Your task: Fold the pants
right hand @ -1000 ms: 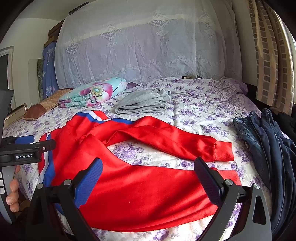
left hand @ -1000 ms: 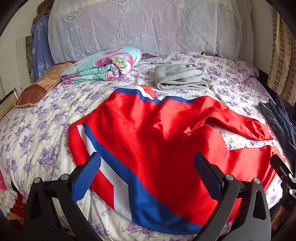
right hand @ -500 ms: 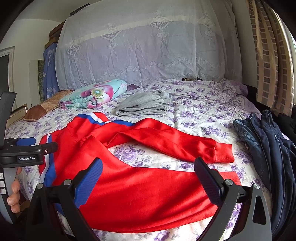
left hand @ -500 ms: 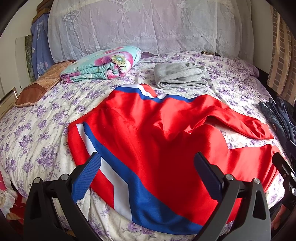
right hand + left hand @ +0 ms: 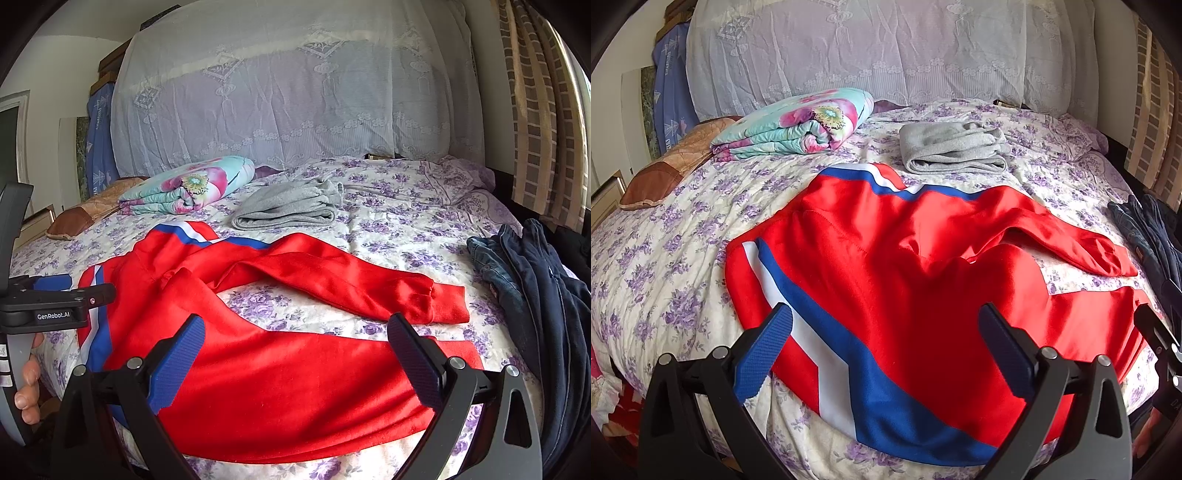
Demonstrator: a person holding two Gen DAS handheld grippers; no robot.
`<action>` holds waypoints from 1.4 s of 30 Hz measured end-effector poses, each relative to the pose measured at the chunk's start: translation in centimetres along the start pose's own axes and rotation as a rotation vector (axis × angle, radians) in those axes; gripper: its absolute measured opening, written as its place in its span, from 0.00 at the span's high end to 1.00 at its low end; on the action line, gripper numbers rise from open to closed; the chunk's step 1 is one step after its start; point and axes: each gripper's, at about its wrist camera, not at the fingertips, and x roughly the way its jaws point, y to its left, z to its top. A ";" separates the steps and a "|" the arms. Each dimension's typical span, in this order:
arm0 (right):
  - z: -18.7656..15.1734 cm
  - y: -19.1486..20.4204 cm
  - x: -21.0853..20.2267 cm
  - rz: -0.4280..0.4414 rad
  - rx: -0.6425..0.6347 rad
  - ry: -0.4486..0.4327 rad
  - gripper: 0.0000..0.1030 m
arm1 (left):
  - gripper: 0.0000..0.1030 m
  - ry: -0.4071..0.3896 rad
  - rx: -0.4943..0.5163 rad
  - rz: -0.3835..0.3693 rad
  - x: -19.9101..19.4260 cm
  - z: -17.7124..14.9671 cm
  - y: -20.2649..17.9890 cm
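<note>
Red pants [image 5: 923, 295]; only right view shows left gripper [image 5: 51, 299].

left gripper [image 5: 884, 334]: edged slightly nearer the red pants [image 5: 923, 280] | right gripper [image 5: 295, 345]: tipped up a little, headboard cover [image 5: 295, 99] fills more of its view

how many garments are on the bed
3 at least: red pants spread across the near edge, folded grey garment behind them, dark pile at the right edge, which may hold more than one piece.
</note>
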 end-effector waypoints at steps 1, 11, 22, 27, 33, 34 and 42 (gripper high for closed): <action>0.0 0.0 0.0 0.000 -0.002 0.000 0.03 | 0.05 0.001 0.000 0.000 0.0 0.0 0.0; 0.1 0.1 0.0 0.000 -0.007 0.000 0.03 | 0.05 -0.001 0.000 0.000 0.0 0.1 0.0; 0.2 0.5 -0.1 -0.003 -0.018 -0.004 0.03 | 0.05 0.003 -0.009 -0.003 0.0 -0.1 0.5; 0.2 0.8 0.1 -0.002 -0.026 0.004 0.03 | 0.05 0.006 -0.012 -0.005 0.0 -0.2 0.5; 0.2 0.9 0.1 -0.005 -0.028 0.002 0.03 | 0.05 0.008 -0.013 -0.006 0.0 -0.1 0.6; 0.2 0.9 0.1 -0.005 -0.028 0.003 0.03 | 0.05 0.008 -0.013 -0.006 0.0 -0.1 0.6; 0.2 0.9 0.1 -0.004 -0.028 0.003 0.03 | 0.05 0.009 -0.013 -0.006 0.0 0.0 0.7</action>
